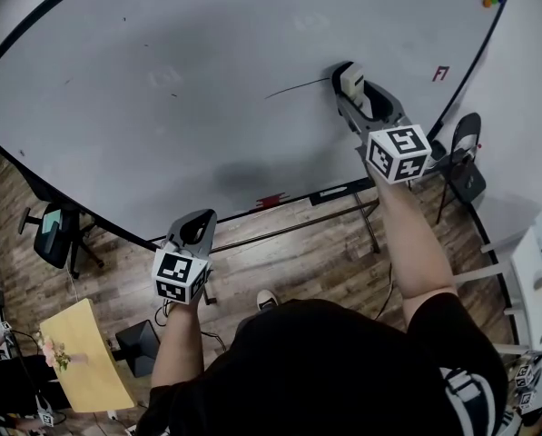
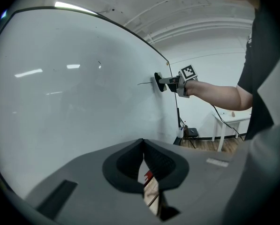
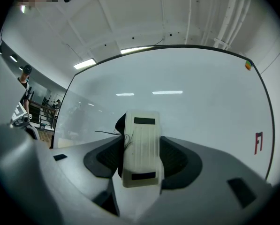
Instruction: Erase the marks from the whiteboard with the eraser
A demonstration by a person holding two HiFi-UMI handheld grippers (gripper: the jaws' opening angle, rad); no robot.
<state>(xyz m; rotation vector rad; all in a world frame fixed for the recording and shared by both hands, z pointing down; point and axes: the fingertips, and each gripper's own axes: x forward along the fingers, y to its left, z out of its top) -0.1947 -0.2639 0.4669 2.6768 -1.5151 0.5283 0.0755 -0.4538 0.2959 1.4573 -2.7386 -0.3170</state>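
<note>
The whiteboard (image 1: 207, 80) is seen as white, edged in black, with a thin black line (image 1: 298, 87) and a red mark (image 1: 440, 74) drawn on it. The eraser (image 3: 140, 146) is coloured cream with two black strips. Black-and-white squares are borne by the marker cubes (image 1: 398, 153).

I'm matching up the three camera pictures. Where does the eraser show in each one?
Head view: eraser upper right of middle.
Left gripper view: eraser small, just right of middle.
Right gripper view: eraser low in the middle, between the jaws.
Shared landmark: the thin black line just left of it.
</note>
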